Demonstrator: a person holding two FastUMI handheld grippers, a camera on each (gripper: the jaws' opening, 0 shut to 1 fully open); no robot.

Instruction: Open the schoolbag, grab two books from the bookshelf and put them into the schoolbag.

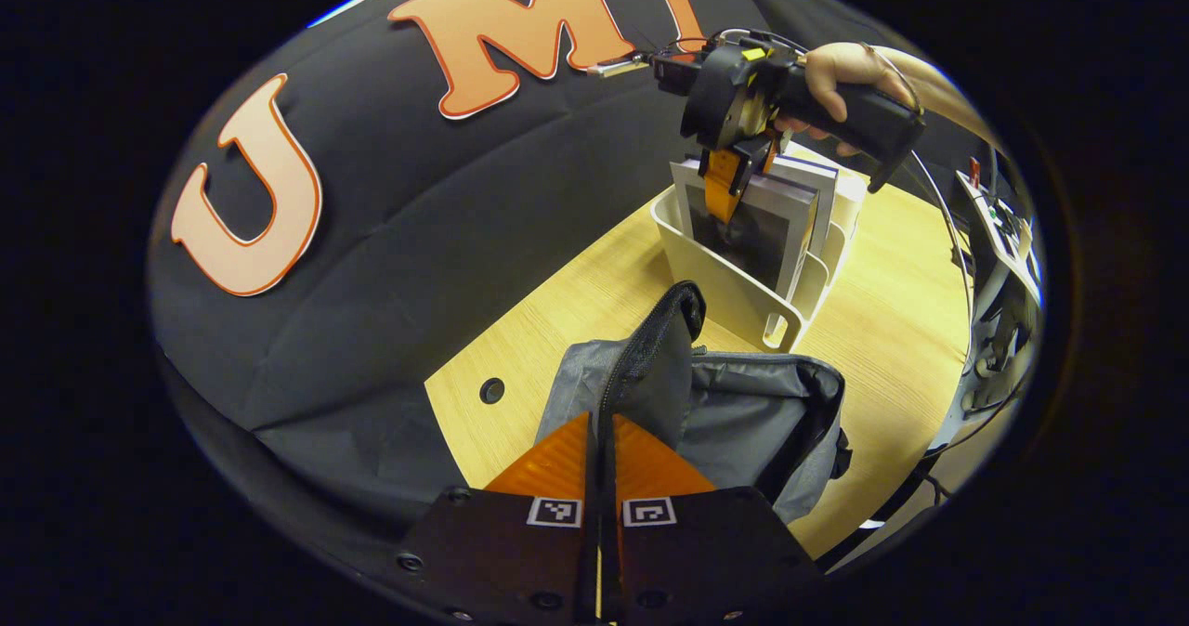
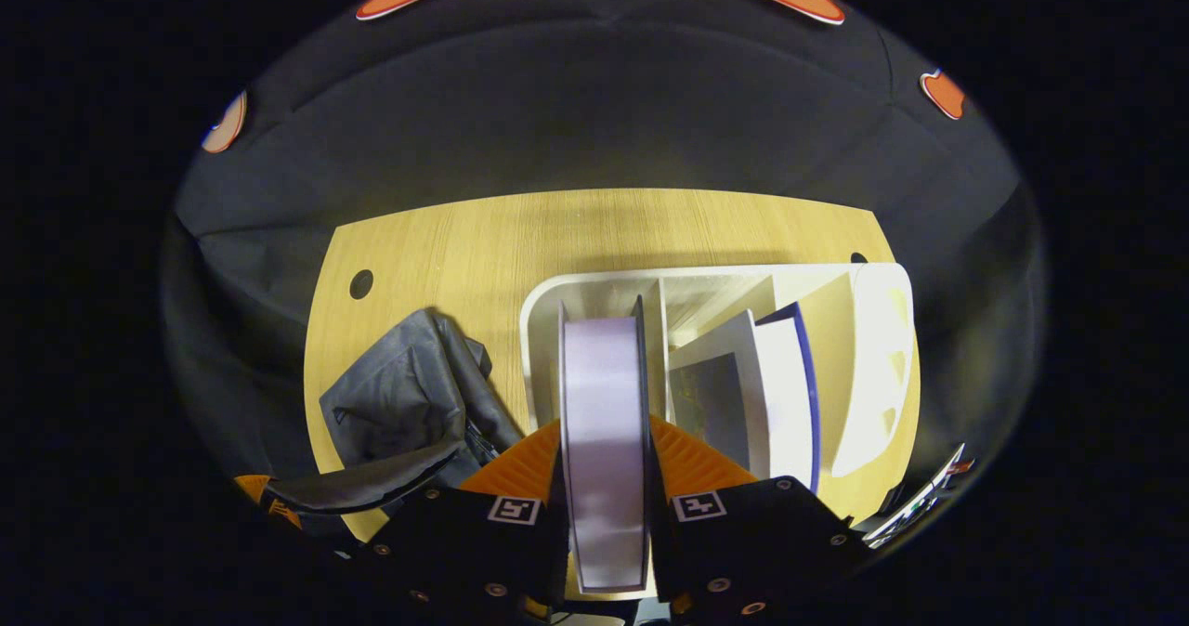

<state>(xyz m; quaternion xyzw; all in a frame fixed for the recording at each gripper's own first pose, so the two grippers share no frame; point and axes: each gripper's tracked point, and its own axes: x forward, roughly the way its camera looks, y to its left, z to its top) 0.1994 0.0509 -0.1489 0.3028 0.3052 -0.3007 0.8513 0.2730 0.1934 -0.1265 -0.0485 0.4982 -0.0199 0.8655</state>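
Step in hand: taking the first book from the shelf, bag already held open.

Landmark: the white plastic desktop bookshelf with slotted dividers, standing on the pale wood-grain counter.

Right gripper sits above the bookshelf's end slot, fingers pinching a thick book with a pale lilac page edge and dark cover from both sides. The left gripper view shows the same gripper, held by a hand, at the top of the upright books. Further books, white with a dark-blue edge, lean in the next slot over.

The grey fabric schoolbag with a black zipper lies on the counter just in front of the bookshelf, mouth gaping. Left gripper has its fingers pressed together on the bag's zippered edge, lifting that flap upright.

Next move, as I judge it: draw the book straight up clear of the dividers, then carry it over to the bag's opening. The left hold needs to keep the mouth wide; the flap looks floppy.
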